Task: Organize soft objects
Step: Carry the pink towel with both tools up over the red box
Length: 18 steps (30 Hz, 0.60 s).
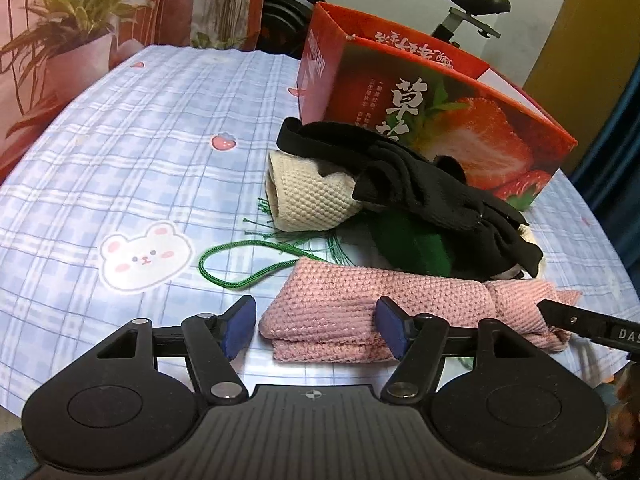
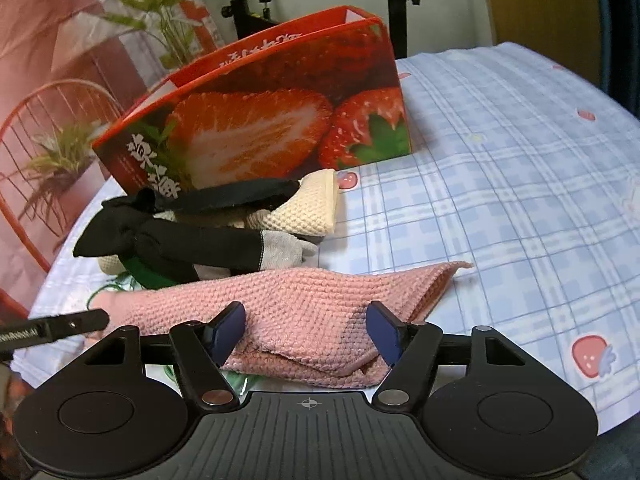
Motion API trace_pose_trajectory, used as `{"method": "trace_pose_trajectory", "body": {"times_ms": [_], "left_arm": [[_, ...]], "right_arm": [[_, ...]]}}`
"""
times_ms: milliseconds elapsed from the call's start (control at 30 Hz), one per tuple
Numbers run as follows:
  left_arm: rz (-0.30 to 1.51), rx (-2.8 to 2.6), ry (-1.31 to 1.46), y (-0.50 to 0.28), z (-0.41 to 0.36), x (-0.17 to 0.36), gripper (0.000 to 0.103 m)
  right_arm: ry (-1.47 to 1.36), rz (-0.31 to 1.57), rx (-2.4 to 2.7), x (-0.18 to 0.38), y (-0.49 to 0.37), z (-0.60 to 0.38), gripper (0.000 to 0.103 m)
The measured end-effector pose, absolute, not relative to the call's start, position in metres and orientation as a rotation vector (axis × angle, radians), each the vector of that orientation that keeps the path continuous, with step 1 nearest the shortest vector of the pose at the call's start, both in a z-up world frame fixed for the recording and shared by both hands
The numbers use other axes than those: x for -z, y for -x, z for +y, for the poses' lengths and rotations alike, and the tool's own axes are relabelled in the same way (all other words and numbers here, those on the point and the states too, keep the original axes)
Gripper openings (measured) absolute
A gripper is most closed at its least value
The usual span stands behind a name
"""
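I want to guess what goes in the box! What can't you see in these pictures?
- Inside of the strawberry box: both views look at its outer walls, so its contents are hidden.
- Green item: mostly buried under the black cloth in both views; what it is can't be told.
- Cream knit: partly covered by the black cloth in both views.
- Pink knit: near edge hidden behind the right gripper in the right view.

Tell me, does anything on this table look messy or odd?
Yes: the black gloves, a cream knit piece and a green cord lie in a tangled heap beside the strawberry box, not inside it.
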<state>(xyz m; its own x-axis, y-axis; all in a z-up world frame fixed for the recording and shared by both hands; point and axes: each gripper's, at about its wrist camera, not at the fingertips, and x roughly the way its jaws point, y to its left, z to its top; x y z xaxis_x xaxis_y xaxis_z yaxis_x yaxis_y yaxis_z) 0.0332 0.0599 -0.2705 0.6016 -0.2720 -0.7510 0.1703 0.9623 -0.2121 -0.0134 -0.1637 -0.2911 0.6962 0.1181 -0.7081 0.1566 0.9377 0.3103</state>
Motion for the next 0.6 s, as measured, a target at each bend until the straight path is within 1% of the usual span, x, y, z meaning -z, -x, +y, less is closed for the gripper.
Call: {"method": "trace_pose_trajectory", "body": {"times_ms": [333,367,433,467,500,533,567,600], "left_arm": [[0.918,0.312,0.165,-0.034,0.049,0.277,0.070],[0.917,0.314,0.165,-0.033,0.049,0.277,0.070],[0.912,0.309,0.150,-0.032,0.046,0.277,0.069],[0.910,0.309,0.148,-0.032,0.045,0.277,0.066],[0.909,0.313,0.147,-0.031,0.044,0.276,0.059],[0.909,0.323,0.146,-0.031,0.044,0.276,0.053],[0.910,0.335,0.142,-0.031,0.042,0.275,0.038],[0.908,0.341,0.135,-0.031,0.041,0.274,0.034]], "right_arm": [[-0.336,0.807,0.028,0.291,0.010,-0.159,0.066],[-0.336,0.807,0.025,0.291,0.010,-0.159,0.065],[-0.345,0.807,0.007,0.291,0.009,-0.158,0.058],[-0.359,0.810,-0.011,0.291,0.008,-0.158,0.049],[-0.375,0.812,-0.025,0.291,0.008,-0.158,0.041],[-0.380,0.812,-0.029,0.291,0.008,-0.158,0.040],[-0.377,0.811,-0.033,0.290,0.008,-0.157,0.038],[-0.376,0.809,-0.035,0.289,0.008,-0.157,0.036]]}}
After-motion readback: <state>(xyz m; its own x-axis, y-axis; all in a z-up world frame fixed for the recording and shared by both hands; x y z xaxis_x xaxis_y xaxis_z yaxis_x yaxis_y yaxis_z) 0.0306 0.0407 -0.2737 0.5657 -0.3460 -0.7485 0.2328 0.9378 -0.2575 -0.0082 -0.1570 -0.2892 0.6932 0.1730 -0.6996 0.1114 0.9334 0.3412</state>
